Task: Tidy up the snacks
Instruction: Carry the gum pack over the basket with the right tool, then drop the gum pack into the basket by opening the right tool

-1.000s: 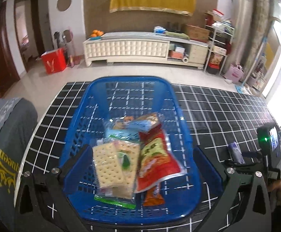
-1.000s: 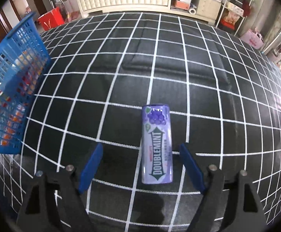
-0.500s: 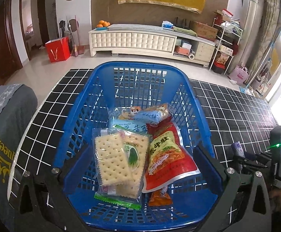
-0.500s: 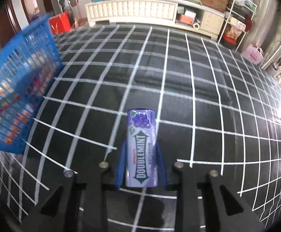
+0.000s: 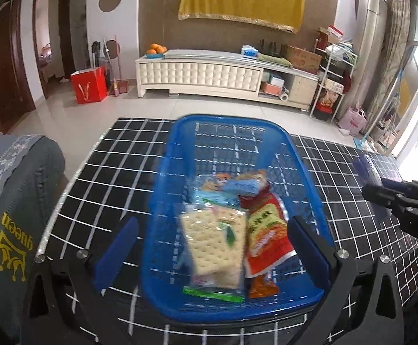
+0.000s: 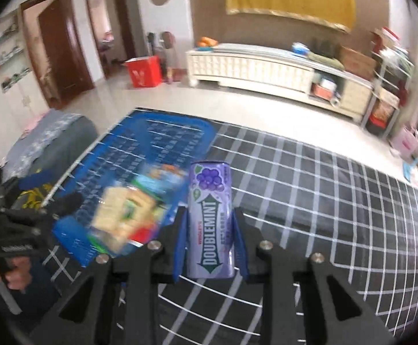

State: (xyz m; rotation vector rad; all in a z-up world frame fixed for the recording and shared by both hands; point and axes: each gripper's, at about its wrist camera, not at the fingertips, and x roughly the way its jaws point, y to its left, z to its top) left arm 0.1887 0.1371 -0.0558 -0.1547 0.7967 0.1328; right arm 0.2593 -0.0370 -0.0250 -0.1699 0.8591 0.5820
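Observation:
A blue plastic basket (image 5: 303, 169) sits on the black grid-pattern table and holds a cracker pack (image 5: 213, 244), a red snack bag (image 5: 266, 230) and other packets. My left gripper (image 5: 211, 244) is open, its fingers spread over the basket's near end. My right gripper (image 6: 210, 241) is shut on a purple Doublemint gum can (image 6: 211, 221) and holds it lifted above the table, just right of the basket (image 6: 162, 141). The right gripper also shows in the left wrist view (image 5: 364, 169), blurred, at the basket's right.
A grey chair back (image 5: 13, 215) with yellow lettering stands at the table's left edge. The table's far edge (image 5: 139, 119) drops to a tiled floor. A white cabinet (image 5: 209, 74) and a red bag (image 5: 89, 87) stand far behind.
My right gripper closed on the gum can, lifted it off the table and swung it left towards the basket. My left gripper pulled back a little and stayed open.

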